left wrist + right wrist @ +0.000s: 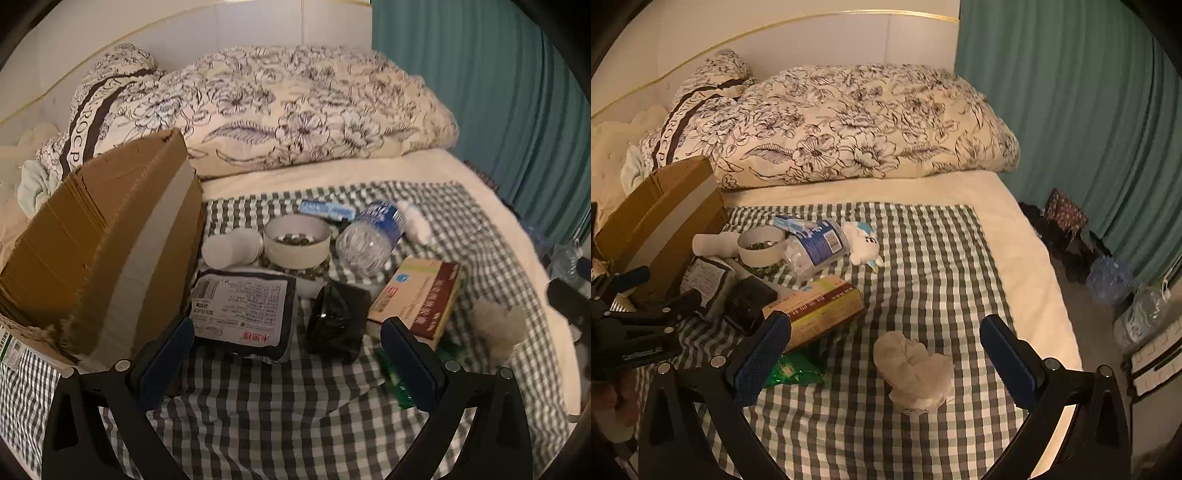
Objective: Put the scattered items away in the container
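An open cardboard box stands at the left on the checked cloth. Scattered beside it lie a labelled flat pouch, a black object, a red-and-tan carton, a white bowl of beads, a white cup, a water bottle and a green packet. My left gripper is open just short of the pouch and the black object. My right gripper is open, with a beige fluffy item lying untouched between its fingers.
A small white plush toy and a blue packet lie behind the bottle. A floral duvet is piled at the head of the bed. To the right are the mattress edge, a teal curtain and bags on the floor.
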